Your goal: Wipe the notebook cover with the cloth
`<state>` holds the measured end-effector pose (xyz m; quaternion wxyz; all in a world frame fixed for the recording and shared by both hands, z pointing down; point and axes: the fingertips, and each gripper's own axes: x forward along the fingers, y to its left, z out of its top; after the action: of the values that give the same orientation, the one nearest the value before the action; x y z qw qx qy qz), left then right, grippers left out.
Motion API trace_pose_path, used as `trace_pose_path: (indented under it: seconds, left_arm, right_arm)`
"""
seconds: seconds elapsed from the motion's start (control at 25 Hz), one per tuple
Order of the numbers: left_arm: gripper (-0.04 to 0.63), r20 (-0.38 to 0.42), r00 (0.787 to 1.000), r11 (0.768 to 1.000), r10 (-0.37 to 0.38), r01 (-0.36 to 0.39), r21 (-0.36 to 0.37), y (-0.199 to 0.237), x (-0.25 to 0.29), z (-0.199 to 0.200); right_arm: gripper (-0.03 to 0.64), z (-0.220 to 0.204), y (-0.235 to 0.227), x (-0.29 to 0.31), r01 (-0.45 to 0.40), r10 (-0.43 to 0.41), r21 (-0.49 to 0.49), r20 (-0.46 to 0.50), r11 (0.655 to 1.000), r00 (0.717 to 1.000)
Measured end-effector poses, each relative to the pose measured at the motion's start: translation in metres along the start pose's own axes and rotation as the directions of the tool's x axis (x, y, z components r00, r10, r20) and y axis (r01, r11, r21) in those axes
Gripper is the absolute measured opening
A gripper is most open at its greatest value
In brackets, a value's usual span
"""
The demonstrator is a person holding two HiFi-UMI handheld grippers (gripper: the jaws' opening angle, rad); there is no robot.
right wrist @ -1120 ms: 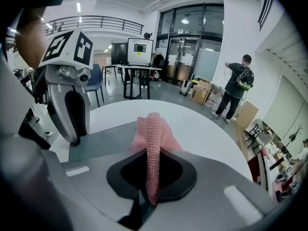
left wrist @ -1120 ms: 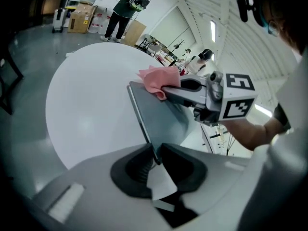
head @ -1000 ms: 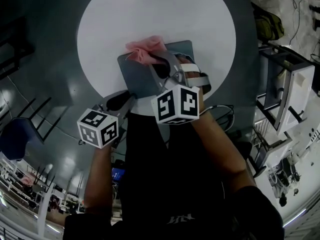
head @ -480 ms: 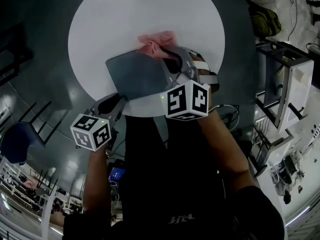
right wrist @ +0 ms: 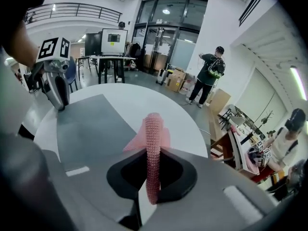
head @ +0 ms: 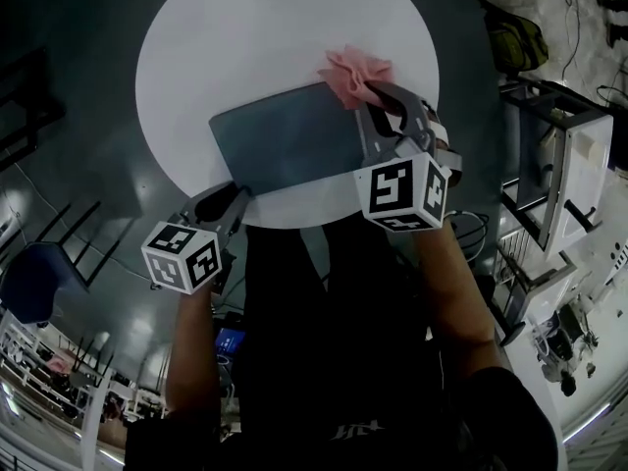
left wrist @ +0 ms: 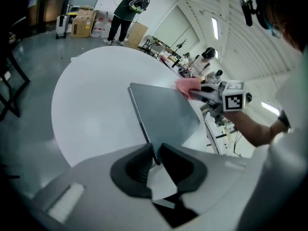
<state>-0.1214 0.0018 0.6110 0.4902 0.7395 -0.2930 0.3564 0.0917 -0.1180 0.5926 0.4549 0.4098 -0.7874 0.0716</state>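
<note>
A grey notebook (head: 285, 137) lies on the round white table (head: 255, 37), near its front edge. My left gripper (head: 232, 200) is shut on the notebook's (left wrist: 163, 114) near left corner, its jaws pinching the edge. My right gripper (head: 385, 94) is shut on a pink cloth (head: 355, 73), which rests at the notebook's far right corner, partly over the table. In the right gripper view the cloth (right wrist: 152, 138) stands as a folded ridge between the jaws, with the notebook (right wrist: 91, 126) to its left. The right gripper (left wrist: 208, 91) also shows in the left gripper view.
The table (left wrist: 91, 105) stands on a dark grey floor (head: 78, 126). A blue chair (head: 29, 278) is at the lower left, and white shelving (head: 564, 165) at the right. A person (right wrist: 209, 73) stands beyond the table, near cardboard boxes (right wrist: 175, 81).
My right gripper has carried the pink cloth rightward across the cover, from the notebook's far middle to its far right corner. The left gripper keeps its hold on the near corner.
</note>
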Motion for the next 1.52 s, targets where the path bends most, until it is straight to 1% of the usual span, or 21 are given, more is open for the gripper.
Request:
trace_pose_path:
  seconds: [0.12, 0.24, 0.36, 0.48, 0.6, 0.72, 0.84, 0.92, 1.08, 1.24, 1.52]
  left_arm:
    - [0.060, 0.006, 1.000, 1.000, -0.009, 0.009, 0.006, 0.003, -0.001, 0.001]
    - [0.060, 0.004, 1.000, 1.000, -0.012, 0.012, 0.025, 0.005, -0.001, -0.001]
    - [0.061, 0.002, 0.999, 0.999, -0.038, 0.038, 0.022, 0.008, -0.002, -0.001]
    - [0.061, 0.003, 0.999, 0.998, -0.050, 0.050, 0.025, 0.011, -0.004, 0.000]
    - [0.061, 0.006, 0.999, 0.998, -0.052, 0.052, 0.032, 0.013, -0.005, -0.001]
    - [0.061, 0.011, 0.998, 0.998, -0.061, 0.061, 0.026, 0.014, -0.005, -0.002]
    - [0.061, 0.017, 0.998, 0.997, -0.068, 0.068, 0.024, 0.013, -0.004, -0.001]
    - [0.061, 0.019, 0.997, 0.997, -0.071, 0.071, 0.021, 0.014, -0.004, 0.000]
    - [0.061, 0.021, 0.997, 0.997, -0.072, 0.072, 0.019, 0.018, -0.005, 0.002]
    - [0.061, 0.017, 0.997, 0.997, -0.071, 0.071, 0.022, 0.017, -0.009, 0.003]
    - [0.061, 0.008, 0.998, 0.998, -0.055, 0.055, 0.016, 0.012, -0.006, 0.001]
  right_arm:
    - [0.014, 0.025, 0.003, -0.014, 0.008, -0.010, 0.025, 0.074, 1.000, 0.997]
    - [0.014, 0.062, 0.026, -0.022, -0.031, 0.027, 0.018, 0.167, 0.999, 0.986]
    - [0.014, 0.101, 0.061, -0.020, -0.095, 0.091, 0.007, 0.231, 0.995, 0.969]
    - [0.014, 0.131, 0.099, -0.010, -0.167, 0.168, -0.027, 0.252, 0.986, 0.953]
    - [0.014, 0.149, 0.141, 0.005, -0.246, 0.255, -0.067, 0.251, 0.967, 0.934]
    - [0.014, 0.150, 0.175, 0.021, -0.315, 0.331, -0.105, 0.199, 0.943, 0.922]
    - [0.014, 0.141, 0.192, 0.038, -0.343, 0.358, -0.122, 0.132, 0.931, 0.924]
    - [0.014, 0.137, 0.197, 0.046, -0.349, 0.362, -0.123, 0.114, 0.929, 0.925]
    - [0.014, 0.139, 0.197, 0.048, -0.341, 0.358, -0.146, 0.118, 0.929, 0.926]
    - [0.014, 0.133, 0.188, 0.042, -0.337, 0.355, -0.149, 0.121, 0.930, 0.927]
    - [0.014, 0.101, 0.160, 0.029, -0.314, 0.331, -0.142, 0.114, 0.939, 0.937]
